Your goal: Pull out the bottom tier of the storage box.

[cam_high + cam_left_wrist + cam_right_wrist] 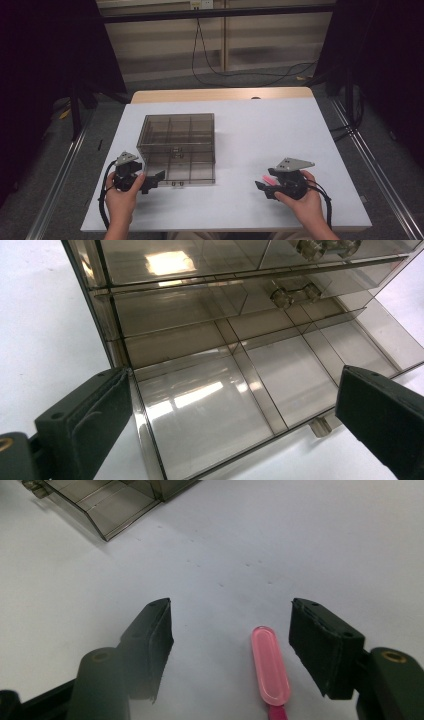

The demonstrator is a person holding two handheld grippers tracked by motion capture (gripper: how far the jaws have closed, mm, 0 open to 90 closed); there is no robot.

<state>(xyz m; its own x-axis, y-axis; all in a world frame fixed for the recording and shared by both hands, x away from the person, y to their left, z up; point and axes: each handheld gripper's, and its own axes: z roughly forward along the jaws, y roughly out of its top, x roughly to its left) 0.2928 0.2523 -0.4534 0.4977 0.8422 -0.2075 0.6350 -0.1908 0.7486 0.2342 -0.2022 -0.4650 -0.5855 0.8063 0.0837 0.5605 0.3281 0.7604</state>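
Observation:
A smoky clear drawer box (178,131) stands left of the table's middle, its bottom drawer (186,173) pulled out toward me. My left gripper (156,181) sits at that drawer's front left corner. In the left gripper view the left gripper (230,405) is open wide, and the empty divided drawer (280,375) lies ahead between its jaws. Near the front right, my right gripper (261,189) points left. A flat pink stick (270,670) lies on the table between the jaws of the open right gripper (230,630), closer to the right-hand one, with neither pad touching it. The same pink stick (268,178) peeks out beside the gripper in the high view.
The white table top (260,130) has a wooden strip along its far edge. Upper drawers with small knobs (292,292) are closed. A corner of the pulled-out drawer (107,507) lies far ahead of the right gripper. Dark stands and cables surround the table.

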